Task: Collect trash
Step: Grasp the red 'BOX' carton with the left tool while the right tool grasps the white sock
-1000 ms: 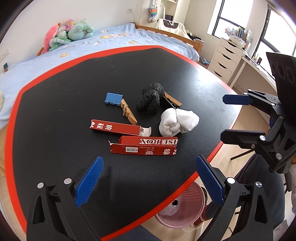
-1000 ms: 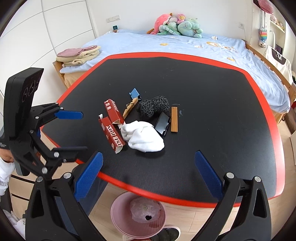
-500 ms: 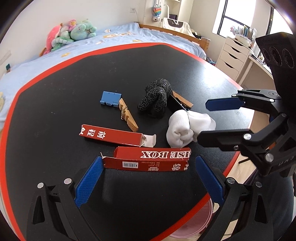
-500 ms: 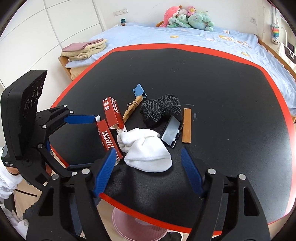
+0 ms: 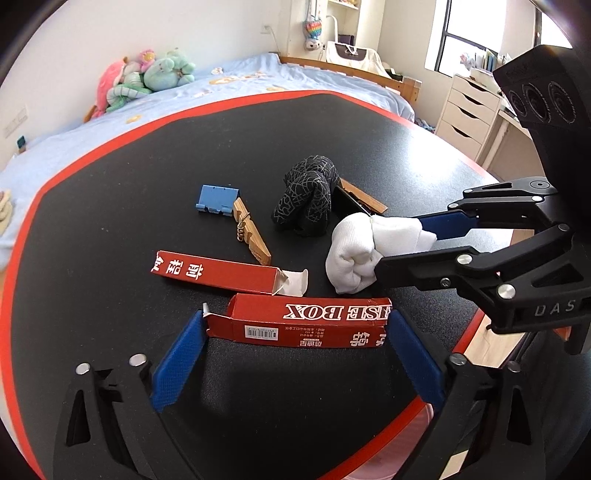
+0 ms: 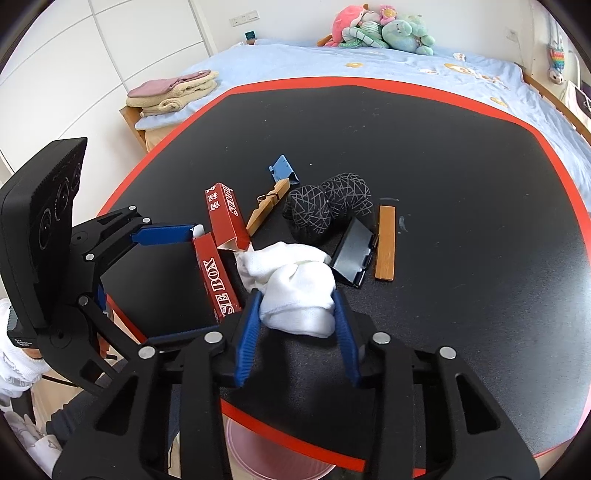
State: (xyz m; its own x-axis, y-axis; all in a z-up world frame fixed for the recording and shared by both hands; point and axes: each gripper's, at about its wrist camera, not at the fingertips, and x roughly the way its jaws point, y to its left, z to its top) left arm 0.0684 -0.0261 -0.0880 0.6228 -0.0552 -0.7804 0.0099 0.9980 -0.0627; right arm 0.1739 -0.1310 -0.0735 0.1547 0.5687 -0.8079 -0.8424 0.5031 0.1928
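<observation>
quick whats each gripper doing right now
left tongs: closing around the long red cardboard box.
right tongs: closing on the bundled white cloth, pads touching it.

Daylight is coming through a window (image 5: 456, 44) at the far right, falling on a white drawer unit (image 5: 467, 110) beneath it. A bed (image 6: 369, 66) with a pale blue cover is lying beyond the black, red-edged table (image 6: 461, 166), with plush toys (image 6: 384, 29) sitting by the white wall (image 5: 147, 29). Folded towels (image 6: 173, 92) are resting at the bed's left end, near white wardrobe doors (image 6: 92, 55). Wood floor (image 5: 480, 339) is showing at the table's right.
</observation>
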